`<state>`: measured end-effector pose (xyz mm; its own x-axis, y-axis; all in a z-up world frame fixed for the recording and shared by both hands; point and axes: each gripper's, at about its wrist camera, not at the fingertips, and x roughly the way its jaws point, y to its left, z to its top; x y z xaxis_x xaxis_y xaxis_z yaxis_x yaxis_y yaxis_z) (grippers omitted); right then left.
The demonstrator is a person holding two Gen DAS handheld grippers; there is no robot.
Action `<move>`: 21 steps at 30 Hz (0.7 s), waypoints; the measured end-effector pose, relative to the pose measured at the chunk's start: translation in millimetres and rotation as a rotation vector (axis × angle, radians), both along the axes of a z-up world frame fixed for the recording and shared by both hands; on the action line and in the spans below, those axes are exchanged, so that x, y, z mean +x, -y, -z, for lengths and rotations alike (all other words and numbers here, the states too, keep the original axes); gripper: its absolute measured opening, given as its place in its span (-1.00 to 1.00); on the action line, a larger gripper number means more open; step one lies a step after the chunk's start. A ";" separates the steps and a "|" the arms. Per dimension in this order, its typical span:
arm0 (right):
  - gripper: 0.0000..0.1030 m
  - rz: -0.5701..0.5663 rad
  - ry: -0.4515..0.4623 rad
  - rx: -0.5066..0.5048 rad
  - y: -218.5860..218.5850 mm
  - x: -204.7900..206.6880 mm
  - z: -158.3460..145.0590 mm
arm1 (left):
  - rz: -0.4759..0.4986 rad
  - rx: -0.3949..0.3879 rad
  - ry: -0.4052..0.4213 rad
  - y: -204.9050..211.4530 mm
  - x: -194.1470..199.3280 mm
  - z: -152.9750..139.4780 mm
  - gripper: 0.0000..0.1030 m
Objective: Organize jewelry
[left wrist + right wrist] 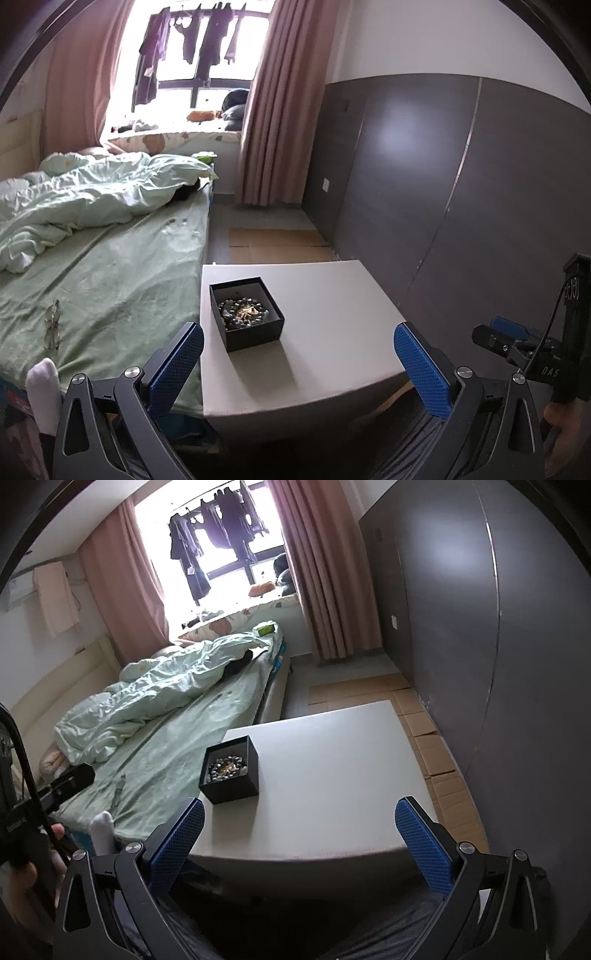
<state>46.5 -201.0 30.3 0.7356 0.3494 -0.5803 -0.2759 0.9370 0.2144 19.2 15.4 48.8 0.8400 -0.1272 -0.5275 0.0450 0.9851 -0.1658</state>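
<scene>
Fingers [177,369] of both the left gripper [299,365] and right gripper [299,842] spread wide, empty, short of the black box [246,315] of beads [242,313] on the white counter [332,332].

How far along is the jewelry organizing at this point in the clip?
Done, apparently: a beaded bracelet and a gold piece already lie inside the open black box on the white table. In hand: nothing; the left hand-held gripper and right hand-held gripper both hang open and empty, short of the box. Left: no lid or loose jewelry shows on the table, so possibly only closing remains.
</scene>
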 end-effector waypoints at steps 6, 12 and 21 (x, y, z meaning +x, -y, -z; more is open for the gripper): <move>1.00 0.004 0.012 -0.015 6.8 -28.4 -5.6 | 0.001 0.032 0.017 7.4 -22.7 -8.1 0.99; 1.00 -0.006 0.038 -0.011 9.6 -45.6 -13.6 | 0.015 0.045 0.045 9.8 -40.7 -17.2 0.99; 1.00 -0.012 0.062 -0.009 9.7 -56.9 -18.6 | 0.024 0.071 0.065 11.8 -52.8 -24.4 0.99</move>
